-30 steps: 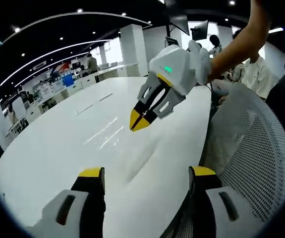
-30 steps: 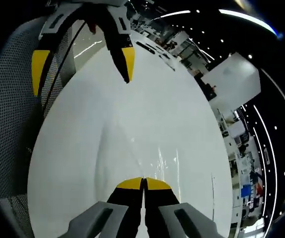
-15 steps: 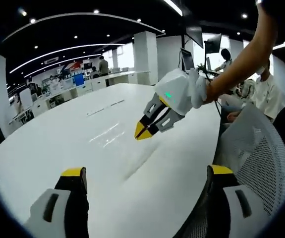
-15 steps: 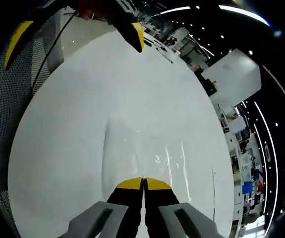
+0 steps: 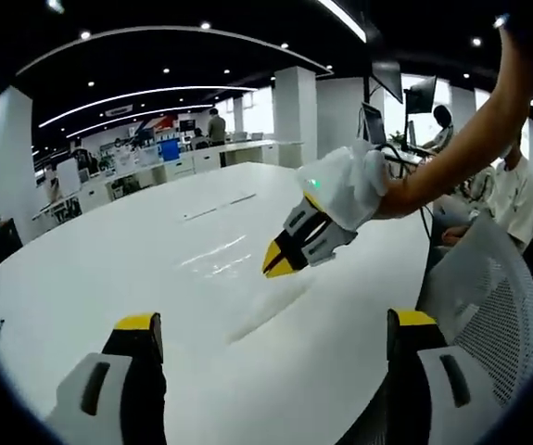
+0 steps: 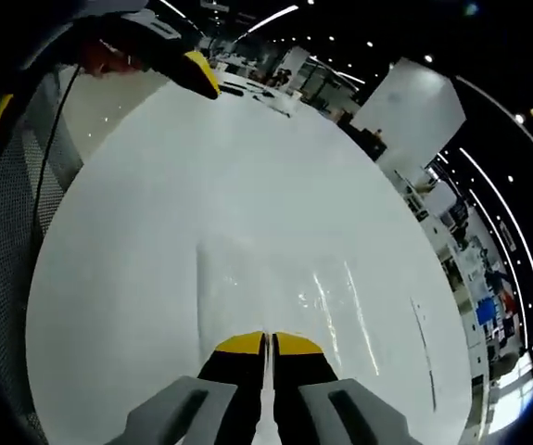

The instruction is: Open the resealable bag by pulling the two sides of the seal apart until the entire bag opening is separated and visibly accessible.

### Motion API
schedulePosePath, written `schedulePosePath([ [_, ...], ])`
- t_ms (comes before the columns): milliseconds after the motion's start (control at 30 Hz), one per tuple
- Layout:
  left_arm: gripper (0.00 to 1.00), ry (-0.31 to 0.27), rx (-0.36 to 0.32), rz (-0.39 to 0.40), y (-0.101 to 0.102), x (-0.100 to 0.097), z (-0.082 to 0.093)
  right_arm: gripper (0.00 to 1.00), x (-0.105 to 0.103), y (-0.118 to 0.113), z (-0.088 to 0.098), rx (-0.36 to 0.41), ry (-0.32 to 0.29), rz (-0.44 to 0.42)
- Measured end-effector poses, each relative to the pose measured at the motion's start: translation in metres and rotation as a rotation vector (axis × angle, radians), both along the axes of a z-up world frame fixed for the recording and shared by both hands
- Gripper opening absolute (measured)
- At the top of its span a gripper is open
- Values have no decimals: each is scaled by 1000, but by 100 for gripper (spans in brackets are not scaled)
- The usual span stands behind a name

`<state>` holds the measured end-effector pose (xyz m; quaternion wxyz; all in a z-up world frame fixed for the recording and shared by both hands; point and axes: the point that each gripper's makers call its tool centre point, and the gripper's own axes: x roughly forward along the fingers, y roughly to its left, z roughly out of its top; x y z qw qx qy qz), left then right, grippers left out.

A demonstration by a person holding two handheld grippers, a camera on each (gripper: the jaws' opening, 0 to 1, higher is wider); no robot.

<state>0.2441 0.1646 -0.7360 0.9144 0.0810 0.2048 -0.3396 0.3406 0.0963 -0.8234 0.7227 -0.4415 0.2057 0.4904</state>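
Observation:
A clear resealable bag (image 6: 247, 287) is hard to see against the white table (image 6: 155, 185). It reaches forward from the closed jaws of my right gripper (image 6: 267, 339), which is shut on its near edge. In the left gripper view that right gripper (image 5: 279, 265) hangs just over the table, with the faint bag (image 5: 266, 311) trailing below its yellow tips. My left gripper (image 5: 275, 326) is open wide, with its jaws either side of the bag and apart from it. In the right gripper view the left gripper (image 6: 95, 107) shows at upper left, open.
A large white oval table (image 5: 108, 269) spreads under both grippers. A grey mesh chair back (image 5: 488, 306) stands at its near edge, also the chair (image 6: 11, 241). A person's arm (image 5: 451, 158) holds the right gripper. People sit at the far right (image 5: 516, 185). Desks and monitors line the back.
The left gripper's jaws opened wider about a second ago and have stayed so. The right gripper, still shut on the bag, has sunk a little toward the table. Both views shifted with the hands.

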Motion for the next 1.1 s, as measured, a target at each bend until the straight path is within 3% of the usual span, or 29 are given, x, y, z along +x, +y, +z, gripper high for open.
schedulePosePath([
  [67, 99, 11, -5, 0, 0, -1, -1, 0, 0, 0, -1, 10, 14, -11],
  [133, 99, 79, 37, 6, 4, -7, -12, 5, -8, 1, -2, 32, 76, -30],
  [367, 99, 65, 45, -8, 1, -11, -16, 16, -24, -5, 4, 54, 102, -54],
  [500, 99, 70, 45, -17, 1, -13, -17, 33, -35, -9, 11, 119, 150, -116],
  [867, 99, 71, 41, -19, 3, -13, -16, 55, -67, -38, 33, 289, 221, -287],
  [1033, 99, 64, 37, -16, 2, -16, -13, 77, -74, -61, 47, 358, 207, -414],
  [1100, 99, 60, 34, -15, 2, -17, -12, 87, -78, -64, 52, 384, 202, -421],
])
